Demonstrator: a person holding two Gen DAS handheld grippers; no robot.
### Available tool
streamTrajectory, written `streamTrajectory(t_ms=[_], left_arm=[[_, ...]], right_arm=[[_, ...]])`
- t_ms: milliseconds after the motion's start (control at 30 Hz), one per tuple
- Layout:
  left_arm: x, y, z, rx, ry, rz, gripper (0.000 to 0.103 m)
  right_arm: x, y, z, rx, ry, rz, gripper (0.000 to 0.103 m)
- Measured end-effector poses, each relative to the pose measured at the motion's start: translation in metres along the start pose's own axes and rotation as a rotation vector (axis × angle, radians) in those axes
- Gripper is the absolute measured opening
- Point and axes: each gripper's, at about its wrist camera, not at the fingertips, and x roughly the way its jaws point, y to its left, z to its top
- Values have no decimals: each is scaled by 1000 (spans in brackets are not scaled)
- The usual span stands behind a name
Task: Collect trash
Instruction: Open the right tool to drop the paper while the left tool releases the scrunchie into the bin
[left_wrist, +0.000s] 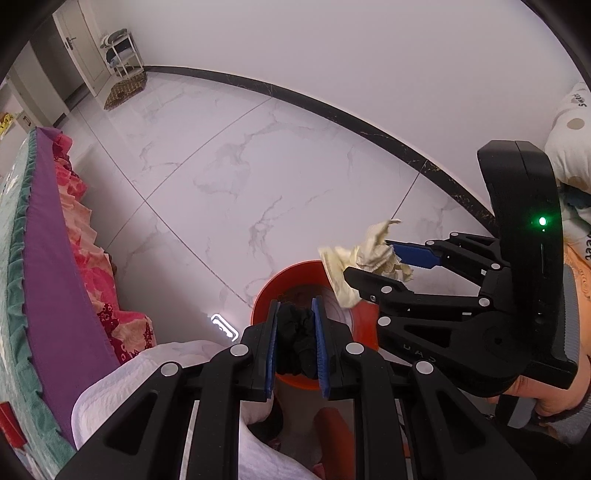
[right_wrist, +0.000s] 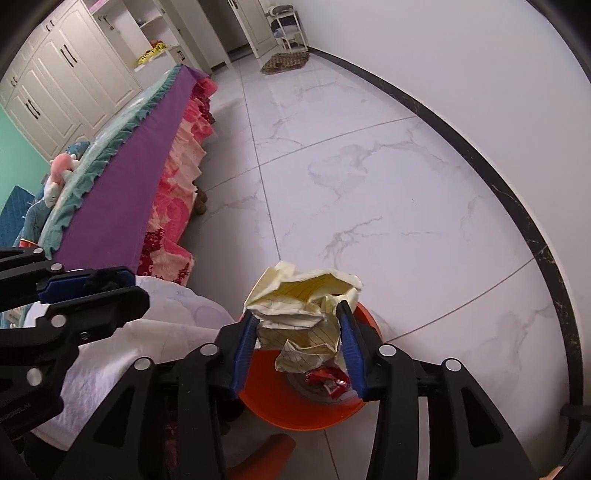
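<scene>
Left gripper (left_wrist: 297, 339) is clamped narrow on a black crumpled wad (left_wrist: 296, 341), held over the near rim of the orange bin (left_wrist: 291, 275). Right gripper (right_wrist: 297, 345) – jaws partly spread, crumpled yellow lined paper (right_wrist: 301, 310) sits between the pads; whether it is still pinched cannot be told. Red wrapper (right_wrist: 328, 380) is seen inside the bin, bed (right_wrist: 122, 192) to the left.

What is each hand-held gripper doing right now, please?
Left hand-held gripper: closed on a black cloth wad above the orange bin.
Right hand-held gripper: crumpled yellow paper between its jaws; grip uncertain.
</scene>
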Motion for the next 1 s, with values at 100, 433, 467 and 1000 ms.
streamTrajectory(t_ms=[100,433,467,1000], left_arm=[[2,1,1,-6,7,-2,19],[4,-2,1,-2,11,-2,20],[4,-2,1,-1,10,-2,22],[3,-4,4,12,3,25,43]], right_arm=[[3,-2,0,6,9,-1,57],[-15,-9,4,34,-46,-17,58],[-18,-9,5,37,-53,-20,58],[-27,-14,10,39,-67,-13,58]])
